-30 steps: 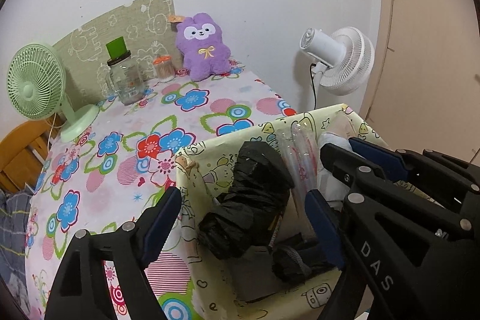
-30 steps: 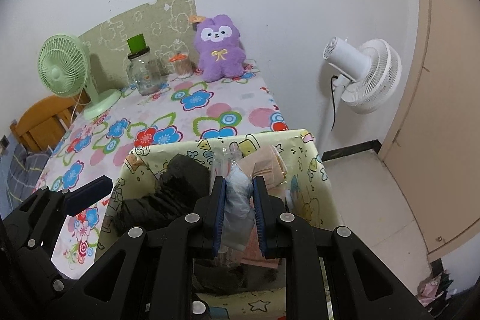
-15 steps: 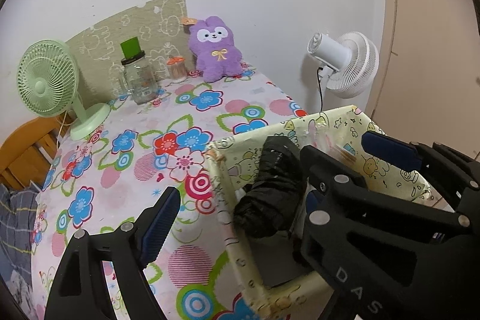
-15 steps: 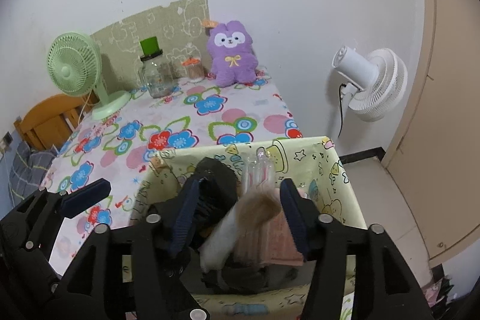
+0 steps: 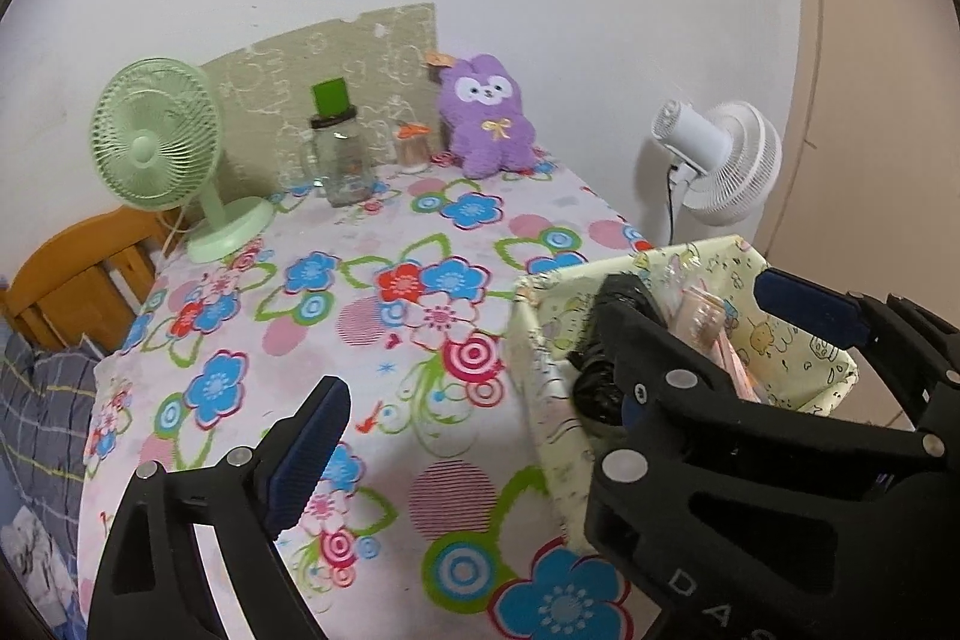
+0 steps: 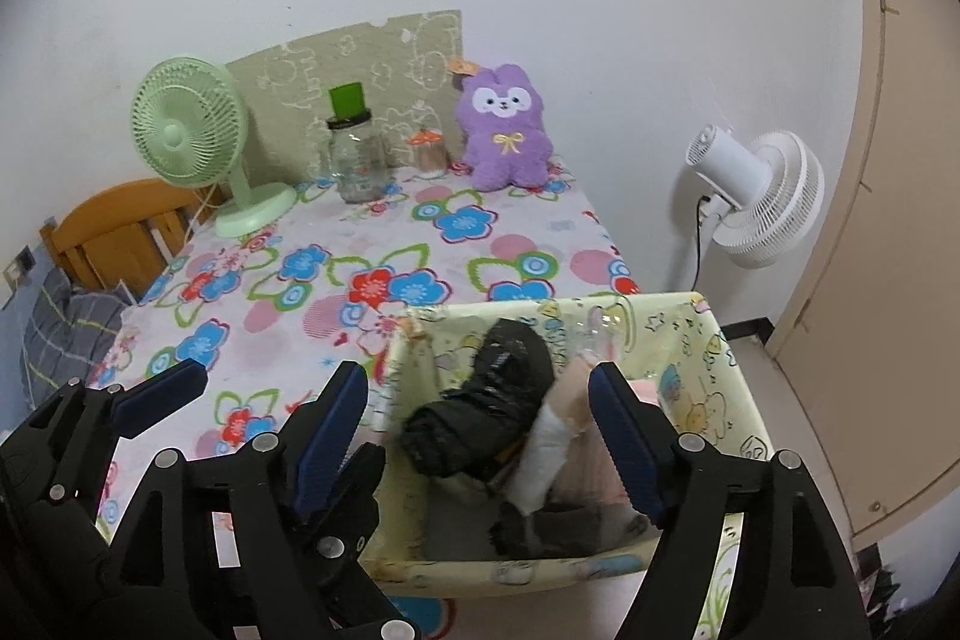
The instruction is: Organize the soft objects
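at six o'clock over the fabric bin (image 6: 729, 382), your right gripper (image 6: 480, 436) and left gripper (image 5: 540, 370) hung with jaws spread, empty; the purple plush (image 6: 507, 130), likely light and squashy, wanted a mid-body pinch.

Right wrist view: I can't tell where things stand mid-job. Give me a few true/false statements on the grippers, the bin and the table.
1. The right gripper is open and holds nothing. True.
2. The black bundle lies inside the yellow fabric bin. True.
3. The purple plush bunny is in the bin. False: it sits at the far end of the table by the wall, beside the glass jar.
4. The left gripper is shut on a cloth. False: it is open and empty.
5. The green fan stands on the floral tablecloth. True.
6. The white fan stands on the table. False: it is off the table, to its right.
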Tool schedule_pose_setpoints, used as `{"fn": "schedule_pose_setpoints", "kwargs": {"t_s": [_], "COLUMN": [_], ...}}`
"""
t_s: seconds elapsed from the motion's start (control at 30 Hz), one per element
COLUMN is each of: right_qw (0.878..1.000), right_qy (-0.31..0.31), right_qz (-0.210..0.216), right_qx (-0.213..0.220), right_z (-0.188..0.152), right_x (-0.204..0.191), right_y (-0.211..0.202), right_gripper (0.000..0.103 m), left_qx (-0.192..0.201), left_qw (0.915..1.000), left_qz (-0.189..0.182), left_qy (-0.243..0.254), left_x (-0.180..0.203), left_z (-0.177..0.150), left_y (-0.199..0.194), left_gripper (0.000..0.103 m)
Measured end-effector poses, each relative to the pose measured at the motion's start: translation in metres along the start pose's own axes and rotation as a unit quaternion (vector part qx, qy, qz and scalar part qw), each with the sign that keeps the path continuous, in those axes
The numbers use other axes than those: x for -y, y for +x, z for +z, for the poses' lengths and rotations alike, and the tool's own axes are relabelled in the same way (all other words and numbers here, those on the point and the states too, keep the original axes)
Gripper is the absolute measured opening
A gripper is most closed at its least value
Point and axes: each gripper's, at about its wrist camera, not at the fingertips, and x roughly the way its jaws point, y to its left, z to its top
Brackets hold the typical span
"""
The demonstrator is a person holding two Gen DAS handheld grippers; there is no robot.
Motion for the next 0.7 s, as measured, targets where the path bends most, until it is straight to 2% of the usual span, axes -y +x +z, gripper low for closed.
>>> {"fn": "schedule_pose_setpoints", "kwargs": {"t_s": [0.5, 0.7], "right_qw": [0.998, 0.996], "right_qy": [-0.023, -0.024], "right_qz": [0.013, 0.018], "right_qx": [0.05, 0.08], "right_z": [0.014, 0.017], "right_x": [-0.048, -0.06], "right_y": [-0.051, -0.077], "right_gripper": [0.083, 0.086], "left_qx": [0.056, 0.083], "left_qw": [0.9974, 0.9939], "left_qz": [0.022, 0.047], "left_qy": [-0.039, -0.057], "left_x": [-0.054, -0.077], "left_z": [-0.002, -0.004], "left_y": [-0.061, -0.087], "left_gripper": [0.1, 0.101]}}
